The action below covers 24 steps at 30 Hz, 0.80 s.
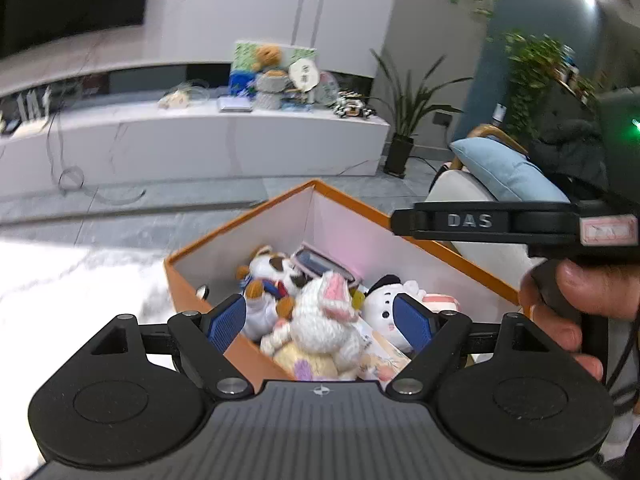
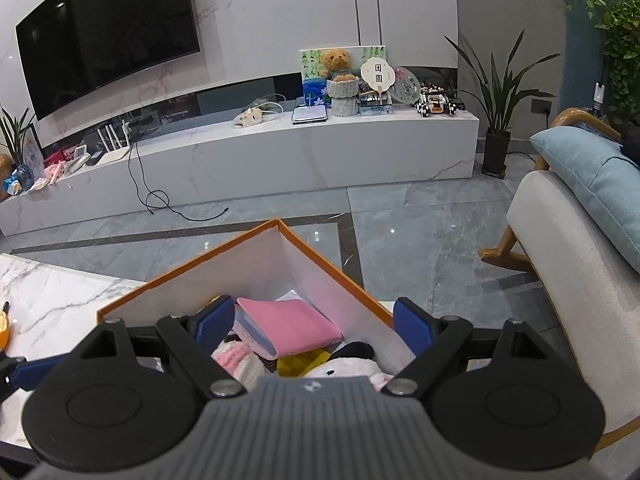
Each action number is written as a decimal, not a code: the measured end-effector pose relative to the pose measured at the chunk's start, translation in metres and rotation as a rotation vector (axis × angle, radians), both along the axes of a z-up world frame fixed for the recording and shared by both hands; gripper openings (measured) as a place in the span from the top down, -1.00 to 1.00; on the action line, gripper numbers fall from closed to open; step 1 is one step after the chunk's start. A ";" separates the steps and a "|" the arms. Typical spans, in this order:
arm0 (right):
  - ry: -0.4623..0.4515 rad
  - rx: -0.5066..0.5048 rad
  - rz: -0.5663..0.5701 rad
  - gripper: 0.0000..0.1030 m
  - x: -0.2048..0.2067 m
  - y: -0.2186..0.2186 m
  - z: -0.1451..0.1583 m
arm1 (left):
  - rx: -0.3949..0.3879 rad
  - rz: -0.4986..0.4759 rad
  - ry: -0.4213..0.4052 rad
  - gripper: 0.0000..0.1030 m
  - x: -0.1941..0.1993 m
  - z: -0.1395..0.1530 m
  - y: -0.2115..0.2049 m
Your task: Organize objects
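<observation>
An orange box with white inner walls stands on a marble table and holds several soft toys. Among them are a white fluffy plush, a brown-and-white dog plush and a white snowman plush. My left gripper hovers open over the box's near edge, with nothing pressed between its blue pads. In the right wrist view the same box shows a pink pouch and a white plush. My right gripper is open above them and holds nothing.
A hand holds the right gripper's handle beside the box. The marble table extends to the left. A rocking chair with a blue cushion stands on the right. A long white TV console lies across the grey floor.
</observation>
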State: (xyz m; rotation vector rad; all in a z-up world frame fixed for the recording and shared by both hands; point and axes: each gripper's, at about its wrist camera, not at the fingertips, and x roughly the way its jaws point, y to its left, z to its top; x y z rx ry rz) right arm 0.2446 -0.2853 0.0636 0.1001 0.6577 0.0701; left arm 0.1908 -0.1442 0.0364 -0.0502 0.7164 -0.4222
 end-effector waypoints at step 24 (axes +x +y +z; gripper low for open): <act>-0.001 -0.045 0.003 -0.92 -0.101 -0.012 -0.003 | 0.057 0.164 0.078 -1.00 -0.032 -0.005 0.003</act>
